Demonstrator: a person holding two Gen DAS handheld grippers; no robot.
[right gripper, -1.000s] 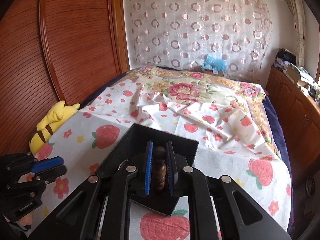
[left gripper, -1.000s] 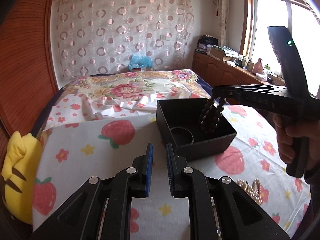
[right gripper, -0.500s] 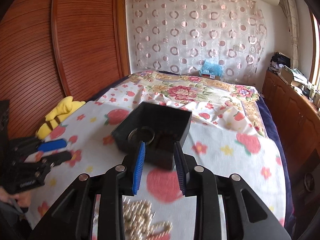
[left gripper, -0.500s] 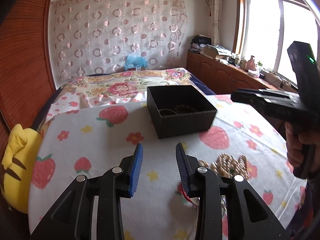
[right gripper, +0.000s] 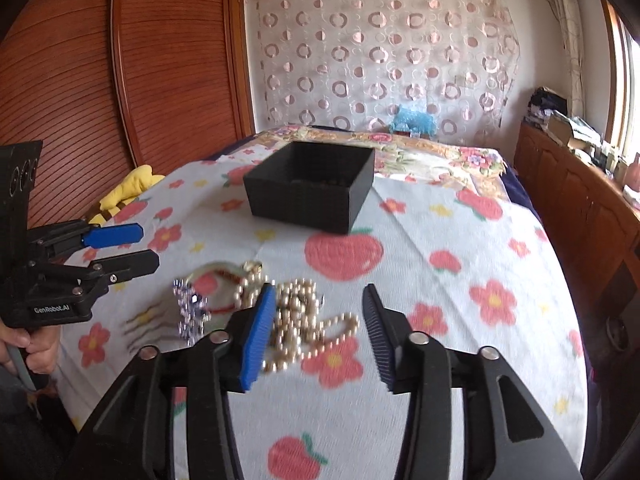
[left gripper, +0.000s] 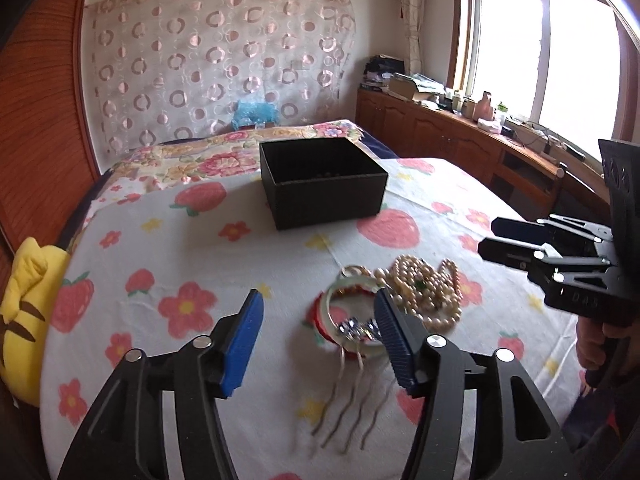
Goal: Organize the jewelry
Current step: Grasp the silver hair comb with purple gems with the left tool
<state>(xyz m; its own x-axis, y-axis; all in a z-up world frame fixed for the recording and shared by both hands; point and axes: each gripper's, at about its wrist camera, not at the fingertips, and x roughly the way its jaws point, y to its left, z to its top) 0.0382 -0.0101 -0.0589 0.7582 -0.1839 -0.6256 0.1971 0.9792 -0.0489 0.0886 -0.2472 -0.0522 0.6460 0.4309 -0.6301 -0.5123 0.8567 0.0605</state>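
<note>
Nearest the left wrist camera, the left gripper (left gripper: 318,312) had just been opening its jaws and stood released, grasping nothing, poised over a hair comb (left gripper: 352,376) whose wavy prongs trailed toward the viewer and whose sparkly head lay between the blue pads. Just beyond the comb a pale bangle (left gripper: 340,308) lay over a red one, and touching them on the right sat a heap of pearl necklaces (left gripper: 424,288). The right gripper (right gripper: 318,320) had likewise just been widening its jaws; it held nothing and hung over the pearls, with strands showing between its fingers but no pad pressing on them. All of this rested on the strawberry-print sheet (left gripper: 208,264) at the near end of the bed. Farther off, well apart from the pile, stood the open black box (left gripper: 320,180), with only a glimpse of dark beads inside. The likely trouble from here was tangling: the pearls, bangles and comb touched one another, so a pinch on one strand could drag a neighbour along or let a loop slip free on the way to the box. The comb's thin prongs lay flat on soft cloth, so closing jaws might catch the sheet instead. With both grippers over the same small heap, they could also bump each other.
</note>
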